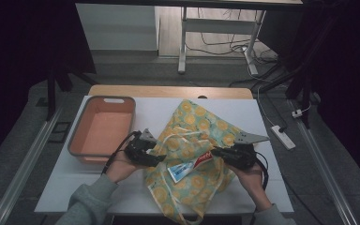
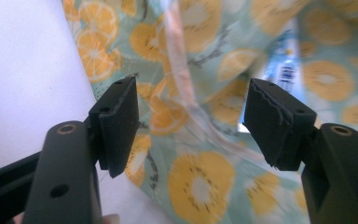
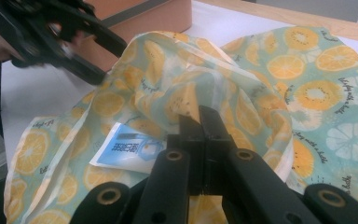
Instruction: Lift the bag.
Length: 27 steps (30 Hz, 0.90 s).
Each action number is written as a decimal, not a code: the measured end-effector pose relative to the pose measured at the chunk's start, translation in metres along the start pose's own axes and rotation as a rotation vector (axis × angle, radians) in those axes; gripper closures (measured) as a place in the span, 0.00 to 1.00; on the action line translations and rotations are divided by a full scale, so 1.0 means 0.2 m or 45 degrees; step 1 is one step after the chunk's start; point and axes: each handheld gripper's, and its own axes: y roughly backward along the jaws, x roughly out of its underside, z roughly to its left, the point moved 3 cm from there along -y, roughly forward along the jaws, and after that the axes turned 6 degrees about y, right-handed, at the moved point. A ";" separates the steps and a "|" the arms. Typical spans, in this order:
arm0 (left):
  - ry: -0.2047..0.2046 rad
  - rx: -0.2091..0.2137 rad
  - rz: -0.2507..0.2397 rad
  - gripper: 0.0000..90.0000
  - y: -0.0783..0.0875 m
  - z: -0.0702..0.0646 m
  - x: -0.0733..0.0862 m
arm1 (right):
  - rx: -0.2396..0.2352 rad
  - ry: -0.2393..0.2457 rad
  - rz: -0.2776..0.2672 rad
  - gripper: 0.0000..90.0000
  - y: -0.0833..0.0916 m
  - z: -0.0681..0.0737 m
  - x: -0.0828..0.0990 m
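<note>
In the high view, the left gripper [image 1: 151, 151] is hovering at the left edge of the fruit-print tote bag [image 1: 201, 123] while the right gripper [image 1: 219, 153] is pinching the bag's rim just above the toothpaste tube [image 1: 191, 166], which is lying half inside the mouth. To do this well, the right side should be holding the rim lifted while the left one is taking the opposite edge, so the mouth gapes. The bag is lying on a white table [image 1: 65, 187] beside an orange basin [image 1: 101, 129]; grey floor, desk legs and a power strip [image 1: 283, 137] are lying beyond.

In the left gripper view, the jaws are standing well apart, empty, over the bag's pale handle strap [image 2: 186, 88].

In the right gripper view, the jaws are pressing together on a fold of fabric [image 3: 186, 100], the tube [image 3: 130, 150] just beside them.
</note>
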 end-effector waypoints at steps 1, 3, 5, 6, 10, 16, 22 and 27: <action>-0.004 -0.014 0.017 0.40 -0.02 0.00 0.00 | 0.002 -0.003 -0.001 0.99 0.00 0.00 0.00; -0.003 -0.035 0.053 0.50 -0.06 -0.01 0.01 | 0.004 0.000 0.001 0.99 0.01 0.00 0.00; -0.009 -0.045 0.092 0.65 -0.09 -0.02 0.02 | 0.009 0.000 -0.002 0.98 0.02 -0.01 0.01; -0.008 -0.036 0.105 0.75 -0.09 -0.02 0.02 | 0.011 -0.002 -0.002 0.98 0.02 -0.01 0.01; 0.001 0.013 0.107 0.94 -0.05 -0.01 0.03 | 0.098 0.030 -0.022 0.60 0.06 0.00 0.01; 0.028 0.091 0.085 0.96 0.02 0.01 0.05 | 0.215 0.019 0.004 0.29 0.20 0.16 -0.01; 0.035 0.128 0.058 0.96 0.05 0.01 0.07 | 0.290 -0.103 0.162 0.20 0.21 0.29 0.17; 0.040 0.130 0.048 0.96 0.07 0.01 0.08 | 0.211 -0.209 0.225 0.21 0.12 0.34 0.28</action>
